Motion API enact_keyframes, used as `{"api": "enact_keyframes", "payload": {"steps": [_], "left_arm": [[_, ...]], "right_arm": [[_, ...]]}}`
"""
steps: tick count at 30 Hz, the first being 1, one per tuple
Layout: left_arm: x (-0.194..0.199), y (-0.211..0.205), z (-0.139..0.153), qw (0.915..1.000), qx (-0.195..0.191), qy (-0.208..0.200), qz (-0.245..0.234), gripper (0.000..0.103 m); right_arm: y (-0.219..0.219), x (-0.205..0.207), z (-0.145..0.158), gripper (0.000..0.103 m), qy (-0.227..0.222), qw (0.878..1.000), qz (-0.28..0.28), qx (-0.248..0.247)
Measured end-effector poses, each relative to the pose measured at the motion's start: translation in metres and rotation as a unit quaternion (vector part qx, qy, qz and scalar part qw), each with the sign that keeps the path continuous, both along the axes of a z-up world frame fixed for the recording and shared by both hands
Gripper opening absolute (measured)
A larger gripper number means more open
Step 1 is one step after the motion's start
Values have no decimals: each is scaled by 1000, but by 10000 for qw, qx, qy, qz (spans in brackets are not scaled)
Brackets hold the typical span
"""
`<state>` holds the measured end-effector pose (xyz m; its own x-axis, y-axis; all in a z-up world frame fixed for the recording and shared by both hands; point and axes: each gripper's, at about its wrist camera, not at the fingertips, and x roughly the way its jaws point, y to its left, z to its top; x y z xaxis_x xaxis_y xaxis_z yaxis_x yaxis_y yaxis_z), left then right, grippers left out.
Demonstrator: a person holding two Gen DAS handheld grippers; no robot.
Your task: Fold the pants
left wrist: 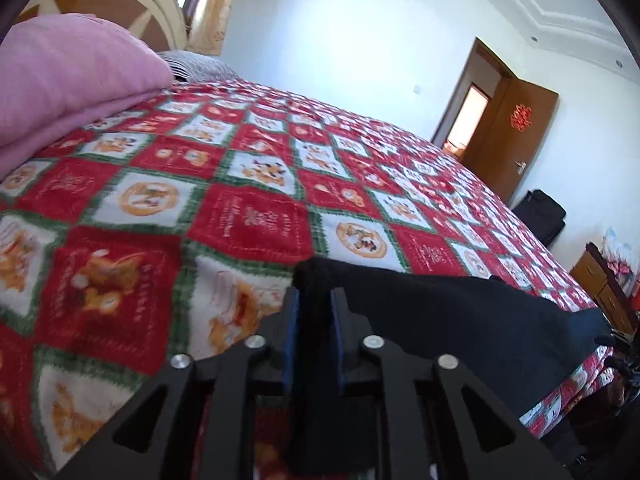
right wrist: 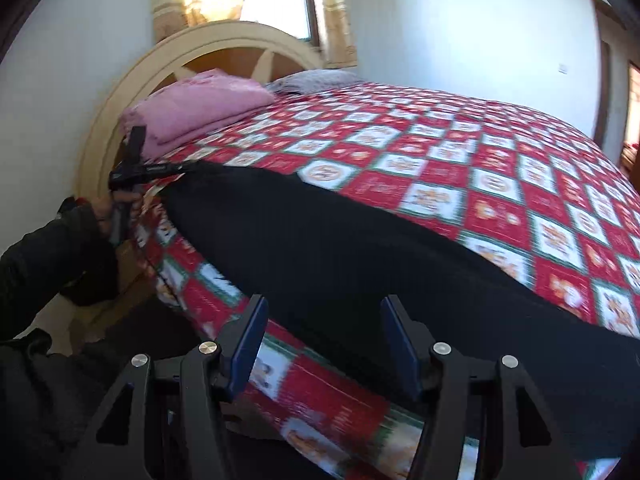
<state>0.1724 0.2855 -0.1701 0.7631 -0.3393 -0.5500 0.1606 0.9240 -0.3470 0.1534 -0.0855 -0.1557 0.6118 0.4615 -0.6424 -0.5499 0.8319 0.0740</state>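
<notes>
The black pants [right wrist: 340,248] lie stretched along the near edge of the bed, on the red patterned bedspread [right wrist: 460,152]. My left gripper [left wrist: 314,300] is shut on one end of the pants [left wrist: 460,312], with black cloth bunched between its blue pads. In the right wrist view the left gripper [right wrist: 176,170] shows at the far left, holding that end by the bed's corner. My right gripper [right wrist: 324,312] is open, its blue pads spread wide just above the pants at the bed's edge, with nothing between them.
A folded pink blanket [left wrist: 72,76] and a grey pillow [right wrist: 316,78] lie by the cream headboard [right wrist: 224,44]. A brown door [left wrist: 508,136] stands open beyond the bed. A dark bag [left wrist: 540,212] and a wooden cabinet [left wrist: 600,284] stand by the wall.
</notes>
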Motion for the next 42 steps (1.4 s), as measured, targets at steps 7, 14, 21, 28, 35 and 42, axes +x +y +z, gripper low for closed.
{"api": "enact_keyframes", "payload": {"steps": [7, 14, 21, 28, 35, 42], "left_arm": [[-42, -16, 27, 9974, 55, -685, 219, 65], [-38, -75, 17, 9949, 301, -782, -566, 75], [-44, -97, -26, 9890, 1133, -591, -746, 74], [-45, -72, -10, 9955, 324, -835, -323, 84], [-42, -68, -27, 9958, 408, -805, -179, 95], [-45, -73, -31, 9932, 716, -905, -177, 96]], "right_arm": [[40, 43, -47, 60, 772, 9961, -114, -420], [42, 58, -23, 60, 942, 9955, 85, -106], [62, 126, 16, 60, 1037, 9917, -284, 701], [94, 204, -4, 52, 1675, 9739, -808, 1301], [123, 236, -47, 26, 2535, 9505, -764, 1625], [116, 238, -52, 5, 2249, 9587, -1143, 1313]]}}
